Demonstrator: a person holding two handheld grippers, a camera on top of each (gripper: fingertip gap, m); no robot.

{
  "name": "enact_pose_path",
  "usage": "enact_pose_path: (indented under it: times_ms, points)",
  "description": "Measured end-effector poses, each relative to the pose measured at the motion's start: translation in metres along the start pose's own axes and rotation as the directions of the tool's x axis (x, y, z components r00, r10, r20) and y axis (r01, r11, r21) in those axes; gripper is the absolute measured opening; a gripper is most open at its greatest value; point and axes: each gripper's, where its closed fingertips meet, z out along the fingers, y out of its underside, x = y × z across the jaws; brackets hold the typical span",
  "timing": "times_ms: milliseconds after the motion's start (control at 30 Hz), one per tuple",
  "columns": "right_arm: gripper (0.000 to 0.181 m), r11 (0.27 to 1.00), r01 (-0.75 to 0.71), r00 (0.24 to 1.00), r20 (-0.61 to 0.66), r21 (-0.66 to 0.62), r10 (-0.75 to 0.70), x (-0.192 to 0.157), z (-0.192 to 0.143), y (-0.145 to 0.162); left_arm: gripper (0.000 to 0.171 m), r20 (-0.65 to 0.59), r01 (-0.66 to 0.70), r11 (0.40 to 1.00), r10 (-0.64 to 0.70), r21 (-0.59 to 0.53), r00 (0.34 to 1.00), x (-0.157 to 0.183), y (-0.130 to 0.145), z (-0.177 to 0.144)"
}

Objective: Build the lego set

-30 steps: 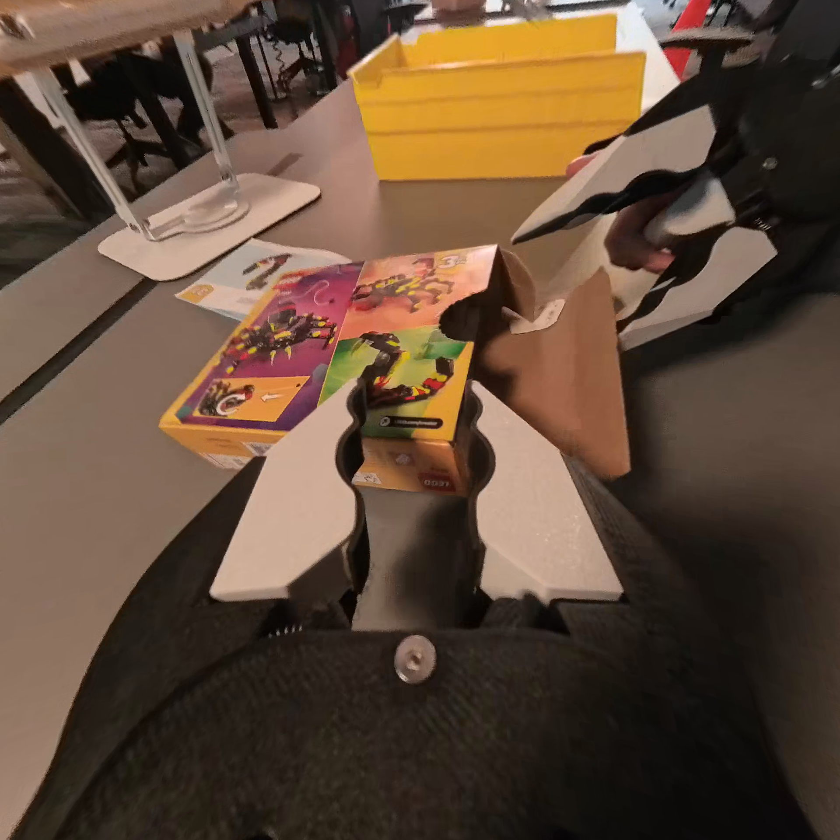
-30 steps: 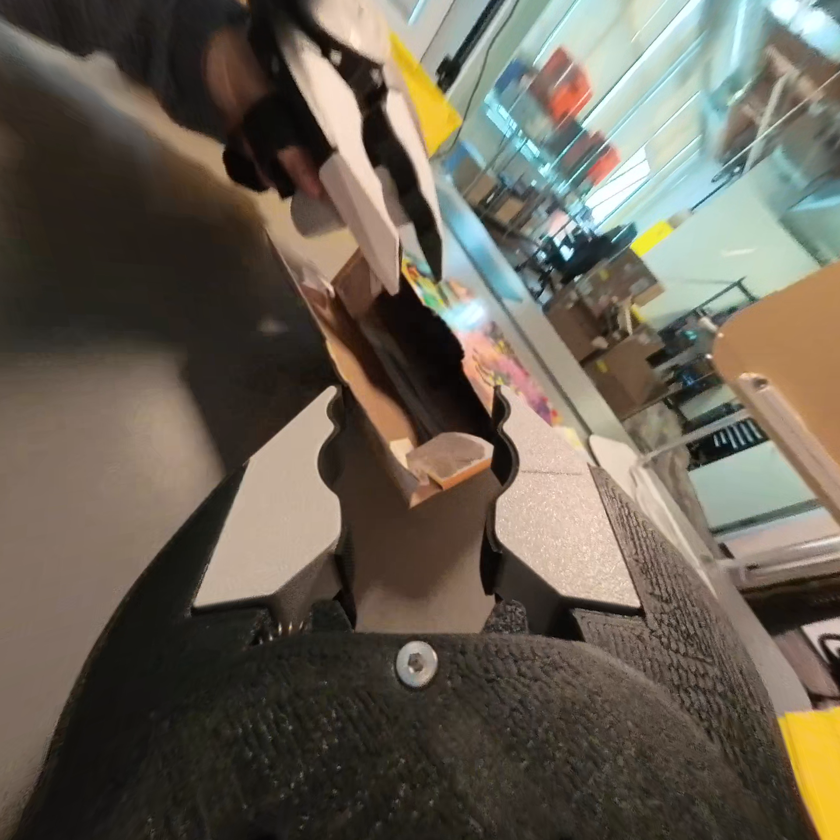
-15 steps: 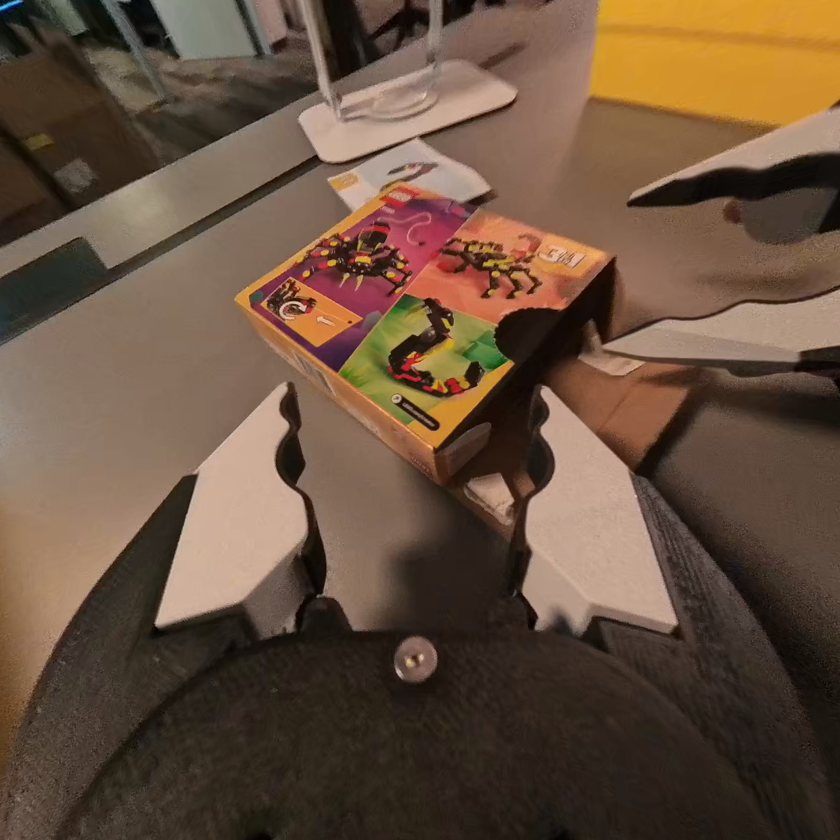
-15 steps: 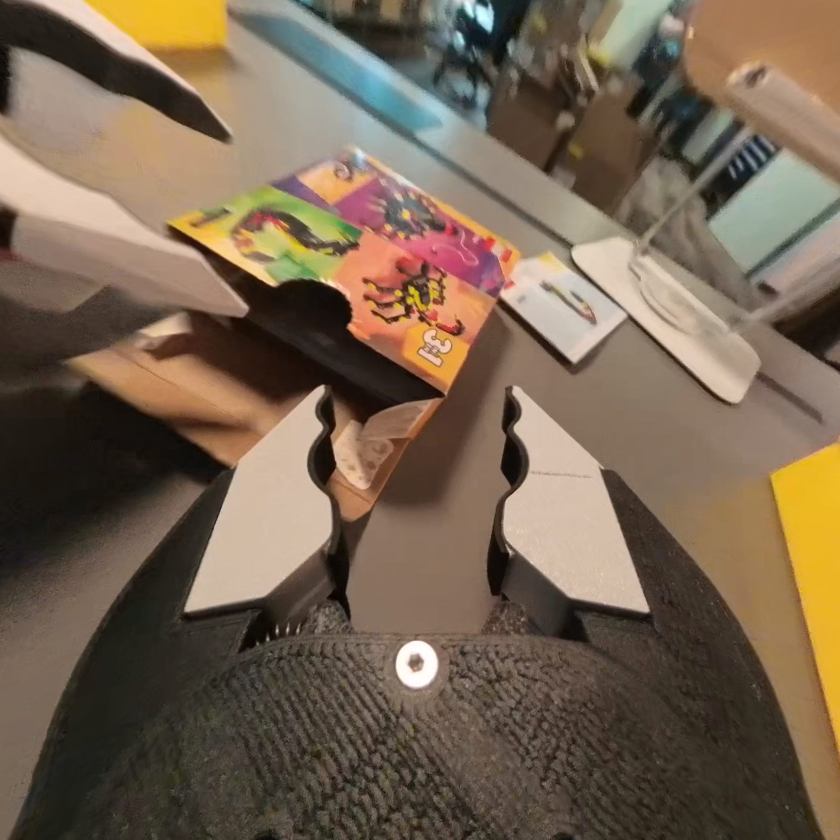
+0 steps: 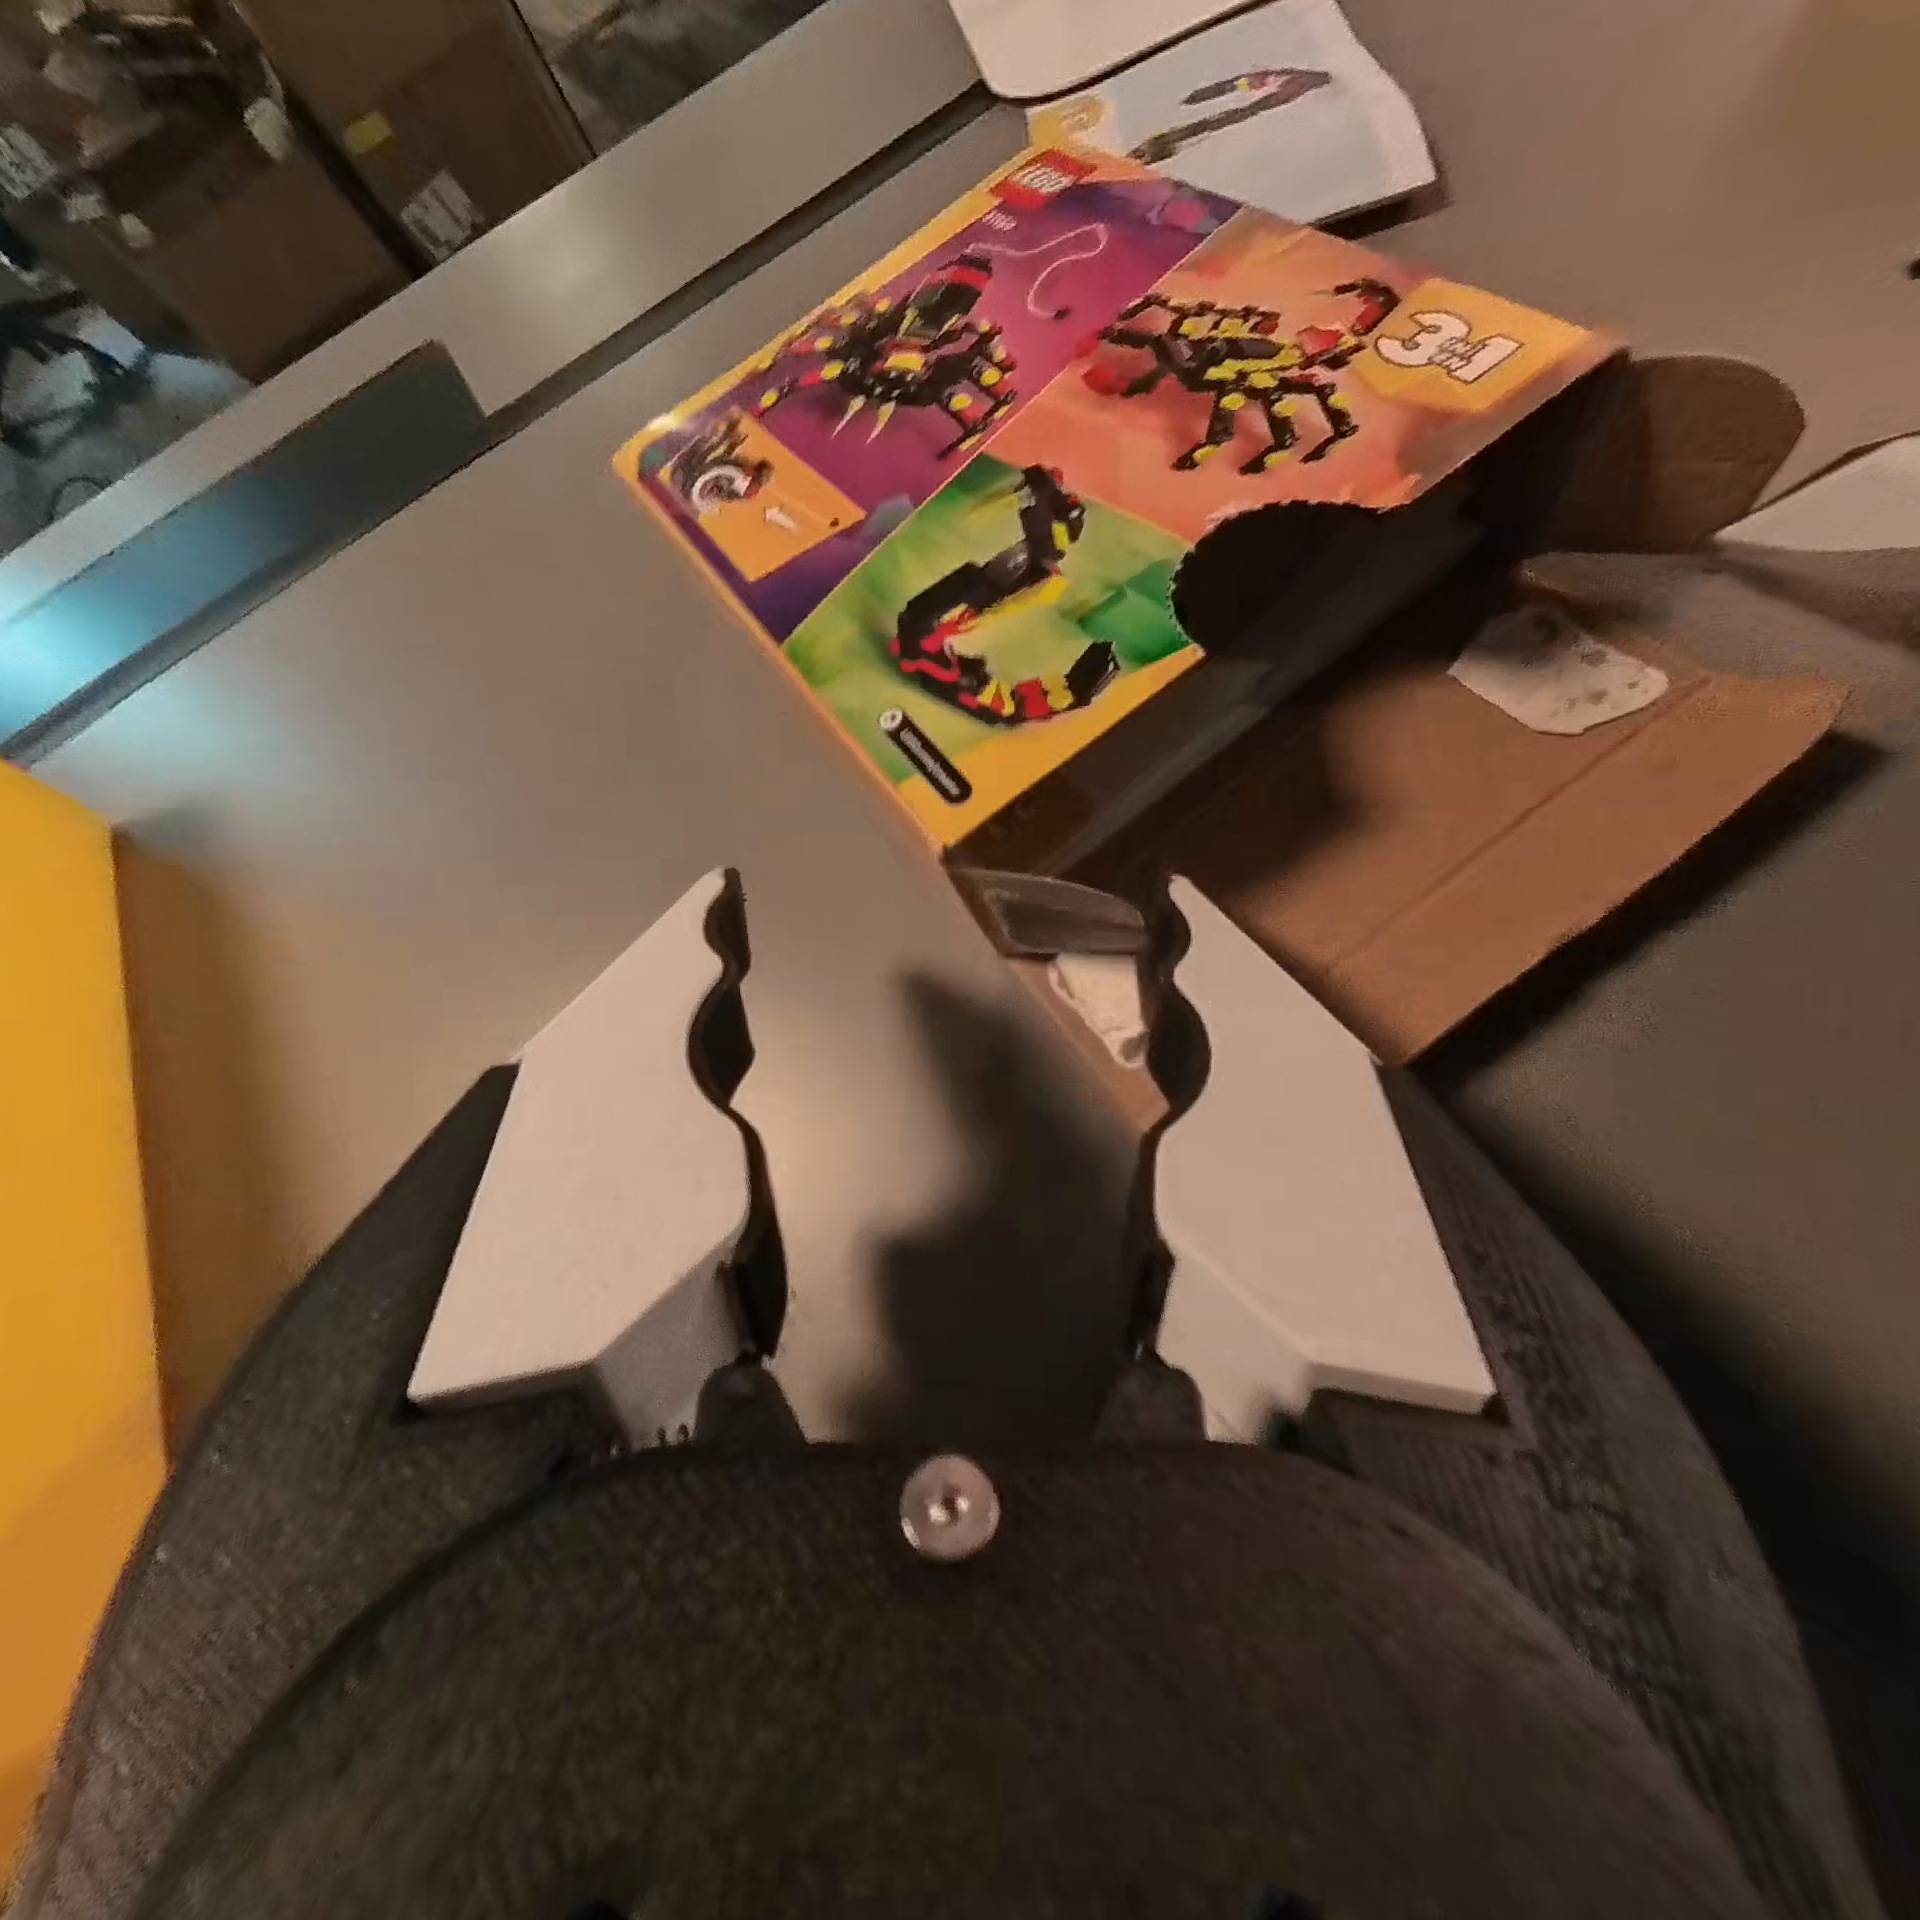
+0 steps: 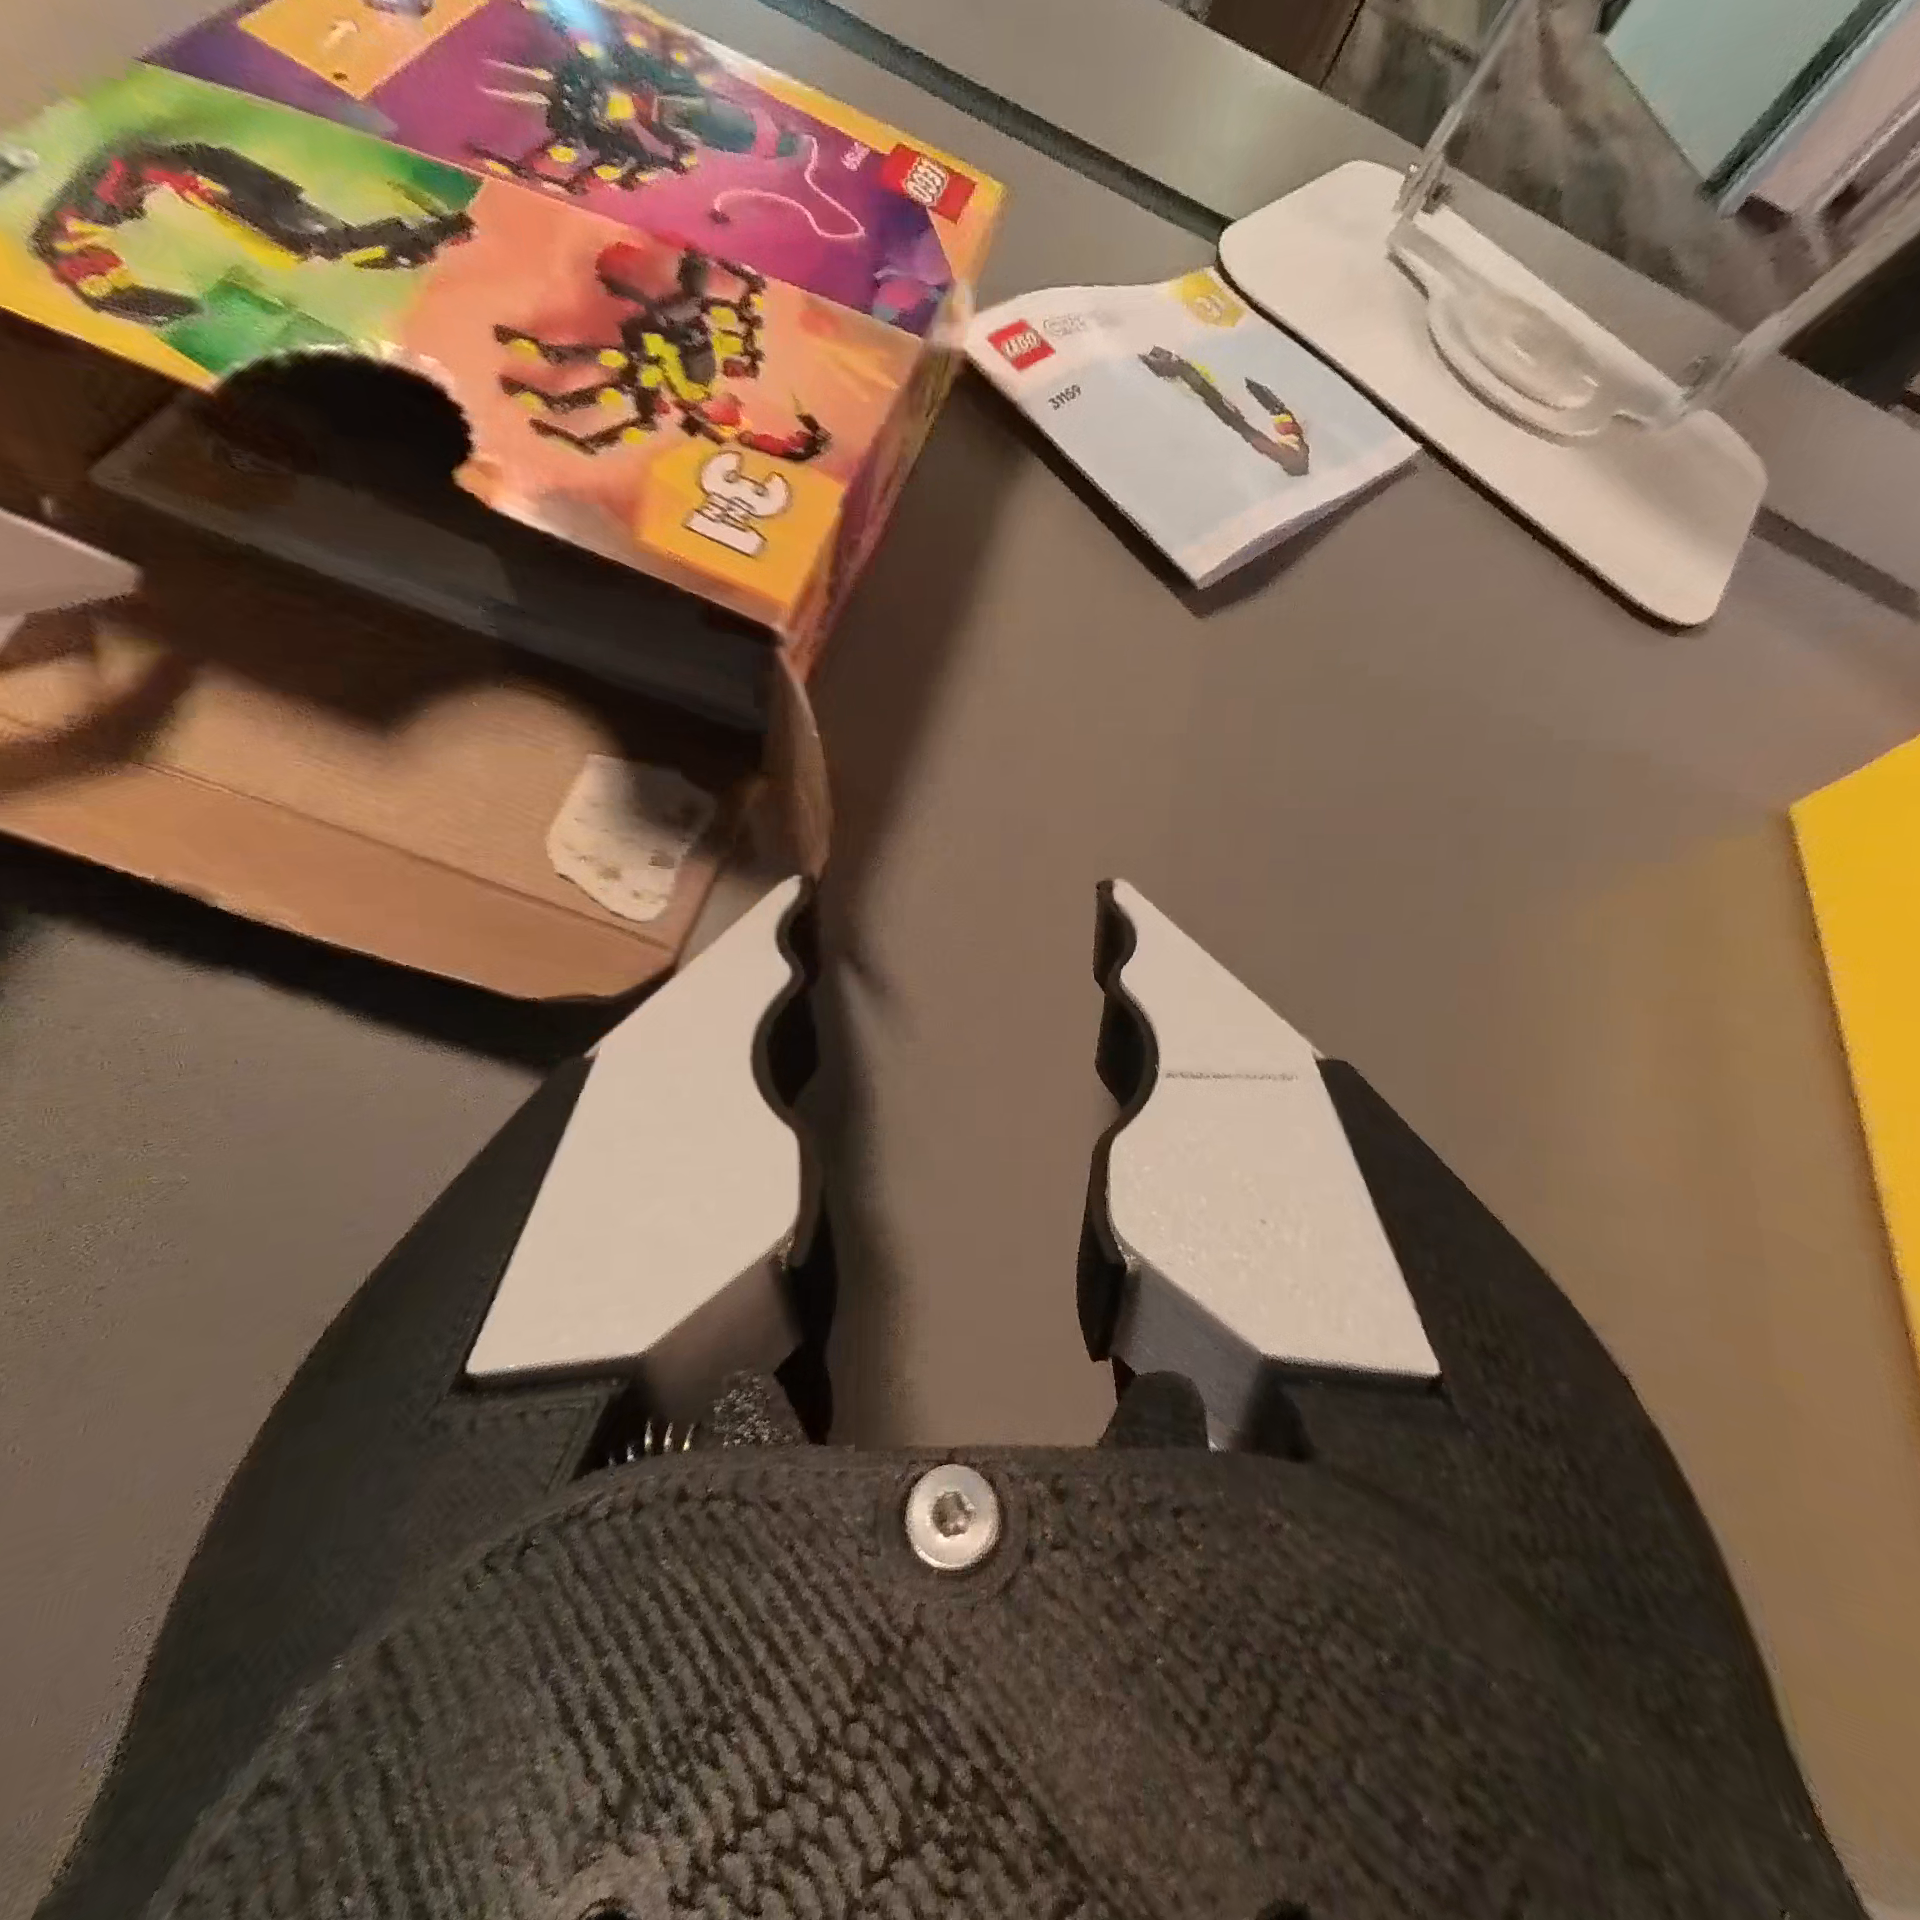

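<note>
A colourful lego box [image 5: 1039,499] lies flat on the grey table, its end torn open with a brown cardboard flap [image 5: 1507,831] folded out on the table. It also shows in the right wrist view [image 6: 499,312], flap [image 6: 343,831] toward me. My left gripper [image 5: 945,904] is open and empty, just short of the box's near corner. My right gripper [image 6: 951,899] is open and empty, beside the box's open end, over bare table. An instruction booklet [image 6: 1195,416] lies beyond the box; it also shows in the left wrist view [image 5: 1247,125].
A yellow bin [image 5: 62,1195] stands at the left edge of the left wrist view and at the right edge of the right wrist view [image 6: 1870,1039]. A white stand base with clear legs [image 6: 1507,416] sits past the booklet. The table's far edge [image 5: 312,436] runs behind the box.
My left gripper let go of the box, opened and drew back from it. My right gripper swung away from the open end and lowered toward the table. The box now lies flat.
</note>
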Motion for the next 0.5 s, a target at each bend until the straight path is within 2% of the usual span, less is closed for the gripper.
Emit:
enact_pose_path:
  times_ms: [67, 167, 333, 400, 500]
  points:
    - [0.051, 1.000, -0.001, 1.000, -0.002, 0.000, 0.001, 0.001, -0.001, 0.000, 0.075, -0.016, 0.054, 0.998, -0.055, -0.018, 0.998, -0.007, 0.006, -0.002]
    - [0.046, 0.999, 0.021, 1.000, -0.015, 0.035, -0.021, 0.001, -0.005, -0.009, 0.041, -0.036, 0.095, 0.995, -0.095, -0.016, 0.995, -0.014, 0.009, -0.004]
    - [0.054, 0.994, -0.094, 0.960, 0.268, 0.061, 0.075, -0.053, -0.018, -0.026, 0.005, -0.088, 0.118, 0.993, -0.118, -0.009, 0.989, -0.012, 0.009, -0.003]
    - [0.060, 0.994, -0.093, 0.948, 0.310, 0.062, 0.069, -0.071, -0.018, -0.032, 0.000, -0.086, 0.090, 0.996, -0.090, -0.008, 0.992, -0.010, 0.008, -0.003]
    - [0.061, 0.997, -0.051, 0.962, 0.273, 0.065, 0.032, -0.081, -0.007, -0.037, 0.000, -0.110, 0.050, 0.999, -0.051, -0.015, 0.993, -0.001, 0.008, -0.003]
